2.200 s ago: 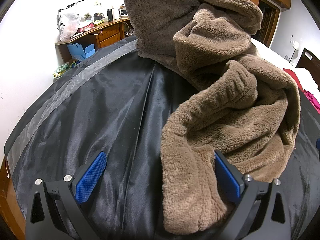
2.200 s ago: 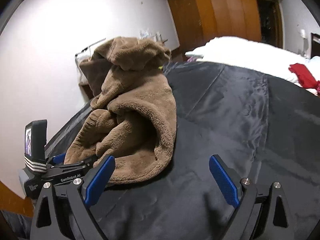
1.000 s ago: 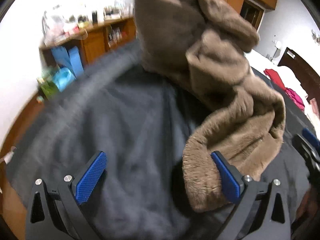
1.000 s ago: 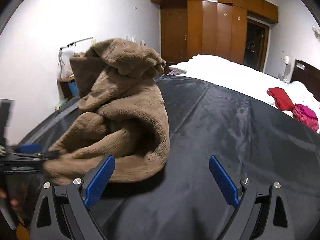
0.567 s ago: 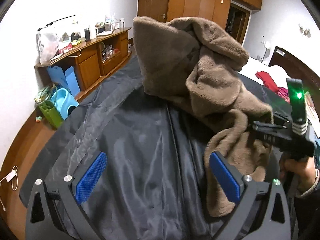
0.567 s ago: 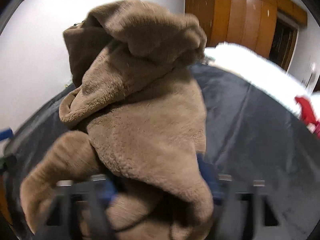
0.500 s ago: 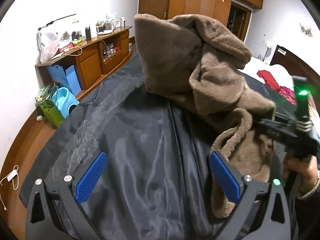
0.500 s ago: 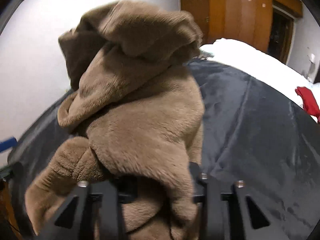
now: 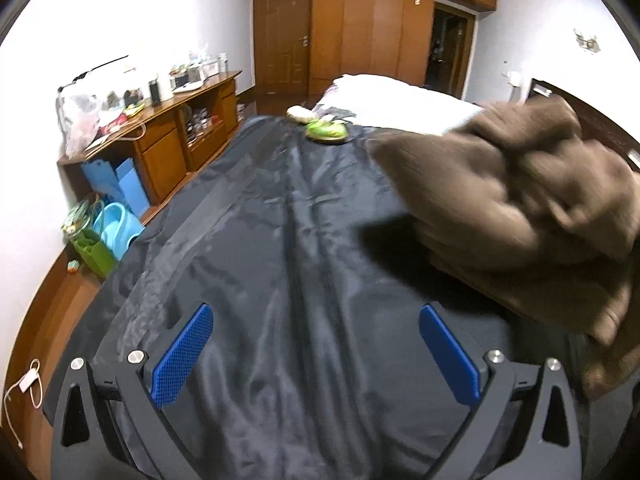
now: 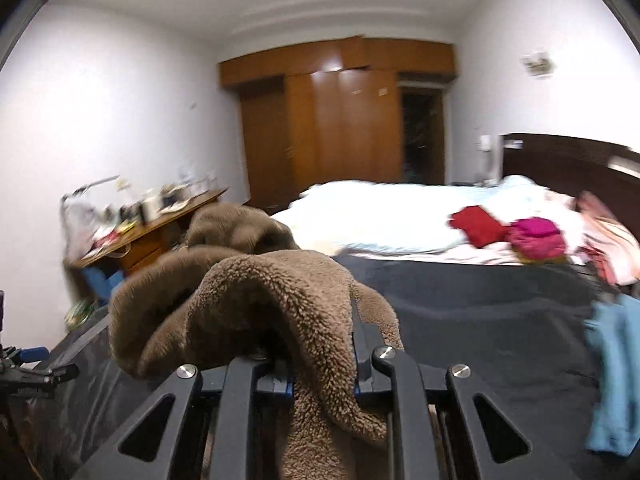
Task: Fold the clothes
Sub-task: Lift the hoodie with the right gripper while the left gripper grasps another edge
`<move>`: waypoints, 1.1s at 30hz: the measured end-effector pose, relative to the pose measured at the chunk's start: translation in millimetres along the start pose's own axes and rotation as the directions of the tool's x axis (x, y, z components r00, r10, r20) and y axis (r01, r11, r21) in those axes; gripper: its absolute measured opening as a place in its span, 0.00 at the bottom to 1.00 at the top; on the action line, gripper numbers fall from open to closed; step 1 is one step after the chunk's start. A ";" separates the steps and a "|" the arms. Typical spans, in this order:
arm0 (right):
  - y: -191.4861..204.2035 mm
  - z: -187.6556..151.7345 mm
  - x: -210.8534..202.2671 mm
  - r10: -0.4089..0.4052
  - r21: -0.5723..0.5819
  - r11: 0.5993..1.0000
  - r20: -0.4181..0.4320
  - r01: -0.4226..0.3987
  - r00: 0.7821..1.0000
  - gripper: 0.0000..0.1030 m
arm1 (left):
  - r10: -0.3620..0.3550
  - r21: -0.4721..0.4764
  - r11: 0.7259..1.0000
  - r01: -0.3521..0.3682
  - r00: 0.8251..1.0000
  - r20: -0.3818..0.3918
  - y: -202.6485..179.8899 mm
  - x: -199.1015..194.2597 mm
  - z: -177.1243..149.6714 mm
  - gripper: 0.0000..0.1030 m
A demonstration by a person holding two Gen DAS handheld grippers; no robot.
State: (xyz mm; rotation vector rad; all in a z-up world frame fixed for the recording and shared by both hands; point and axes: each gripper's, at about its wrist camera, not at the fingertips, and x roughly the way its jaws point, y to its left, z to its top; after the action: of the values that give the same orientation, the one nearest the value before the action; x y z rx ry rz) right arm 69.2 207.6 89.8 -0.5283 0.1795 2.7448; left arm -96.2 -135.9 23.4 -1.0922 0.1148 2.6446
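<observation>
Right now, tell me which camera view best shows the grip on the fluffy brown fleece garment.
The right wrist view: the fluffy brown fleece garment fills the foreground, bunched between the closing fingers of the right gripper. The left wrist view shows only a blurred brown mass at the right above the black sheet, with no grip visible.

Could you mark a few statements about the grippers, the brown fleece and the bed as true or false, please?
1. The right gripper has the brown fleece garment between its jaws. True; the jaws are closing on it.
2. The left gripper grips the fleece. False: its jaws stand wide apart with only the dark sheet between them.
3. A red garment lies on the white bedding. True.
4. The fleece lies flat and neatly folded. False: it is bunched and lifted, blurred in the left wrist view.
5. The wooden wardrobe stands open. False: its doors look shut.
</observation>
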 end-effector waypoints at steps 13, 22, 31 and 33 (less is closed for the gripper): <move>-92.3 -59.4 -73.9 -0.094 0.079 0.992 -0.070 0.099 0.993 0.19 | -0.192 0.337 0.929 0.151 0.977 0.089 -176.0 -43.2 40.3 1.00; -114.4 -73.8 -65.9 -0.044 0.134 0.990 -0.072 0.054 0.996 0.19 | -0.363 0.666 0.702 0.252 0.931 0.029 -295.7 -6.6 71.0 1.00; -114.0 -79.7 -66.3 -0.042 0.156 0.986 -0.098 0.057 0.994 0.19 | -0.375 0.675 0.650 0.351 0.920 -0.117 -345.8 47.5 91.0 0.97; -113.6 -81.4 -66.1 -0.044 0.157 0.986 -0.105 0.060 0.993 0.19 | -0.387 0.631 0.666 0.398 0.907 -0.165 -348.1 56.5 96.6 0.77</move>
State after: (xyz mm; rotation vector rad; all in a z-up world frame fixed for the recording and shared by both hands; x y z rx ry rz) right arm 194.2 278.7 33.1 -0.6191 0.4010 2.6262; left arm -101.4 227.4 63.6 -0.7721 0.6763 1.9446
